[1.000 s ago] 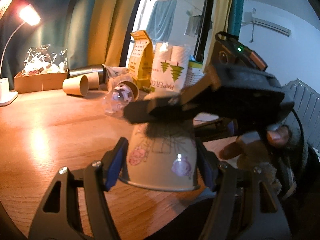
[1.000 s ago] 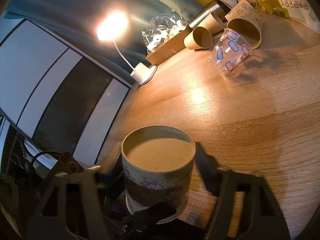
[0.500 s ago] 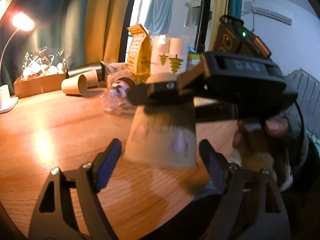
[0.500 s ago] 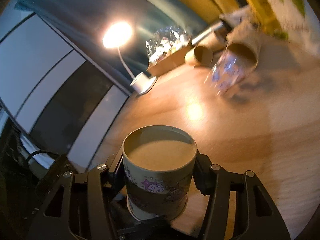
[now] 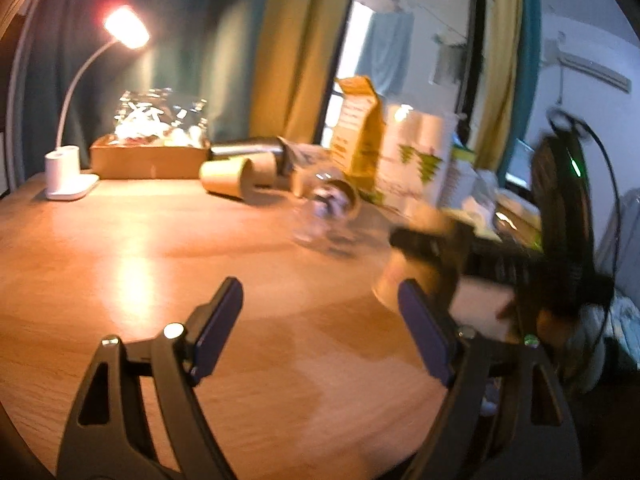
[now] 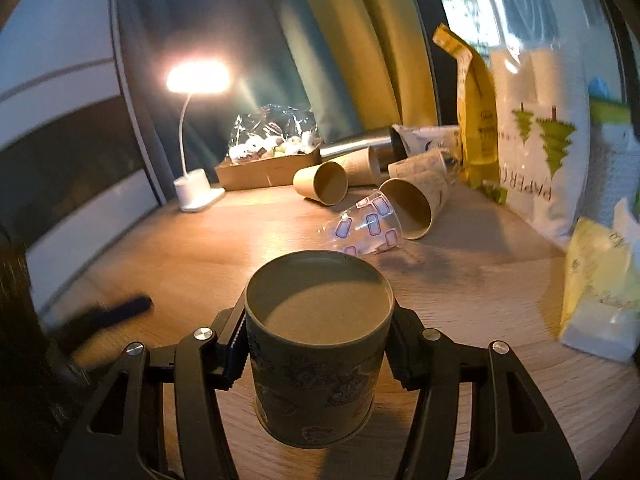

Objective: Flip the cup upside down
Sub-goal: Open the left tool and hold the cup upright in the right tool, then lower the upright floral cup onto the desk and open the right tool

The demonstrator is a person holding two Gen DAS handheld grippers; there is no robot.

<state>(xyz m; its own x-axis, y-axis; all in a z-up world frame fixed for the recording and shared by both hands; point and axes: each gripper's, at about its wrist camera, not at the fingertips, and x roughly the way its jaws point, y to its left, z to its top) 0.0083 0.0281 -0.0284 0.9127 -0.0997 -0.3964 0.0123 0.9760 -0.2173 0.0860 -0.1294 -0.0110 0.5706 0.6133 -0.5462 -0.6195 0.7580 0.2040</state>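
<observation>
My right gripper clamps the paper cup base-up just above the wooden table, my left gripper gapes empty, so I should lower squarely and release gently.

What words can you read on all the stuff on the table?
"PAPER C", cut off and running sideways: on the big white bag with green trees.
Yellow bag: has a printed label, too small to read.
Paper cup in the right gripper: only cartoon drawings, no words seen.
Clear plastic cup: only rectangle patterns.
White packet and pale bag: print too blurred to read.
</observation>
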